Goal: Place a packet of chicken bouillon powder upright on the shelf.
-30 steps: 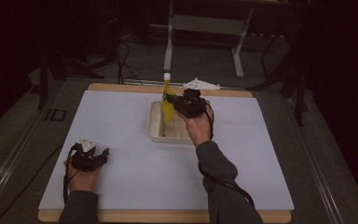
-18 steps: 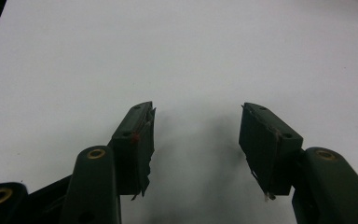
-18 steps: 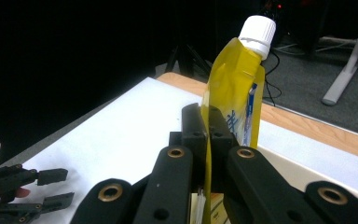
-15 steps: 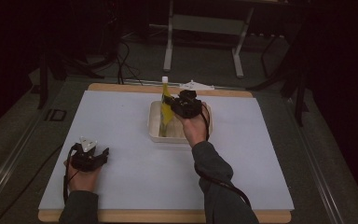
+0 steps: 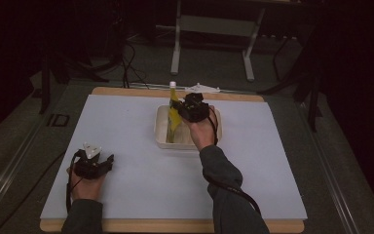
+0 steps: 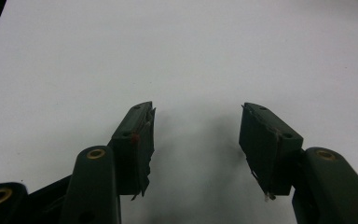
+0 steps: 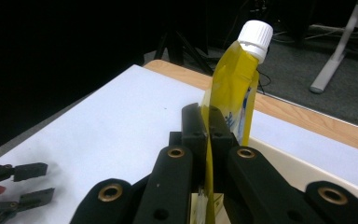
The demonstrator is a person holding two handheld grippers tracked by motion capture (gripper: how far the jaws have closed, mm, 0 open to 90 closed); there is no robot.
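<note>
The right gripper (image 7: 207,122) is clamping the yellow pouch (image 7: 230,88) upright over the tray (image 5: 161,127) near the far edge; the left gripper (image 6: 196,140) is sitting near-left, jaws apart on open mat (image 5: 126,122).

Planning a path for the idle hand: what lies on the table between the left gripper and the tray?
Nothing: in the high view, only bare white table cover lies between the left gripper and the tray.
</note>
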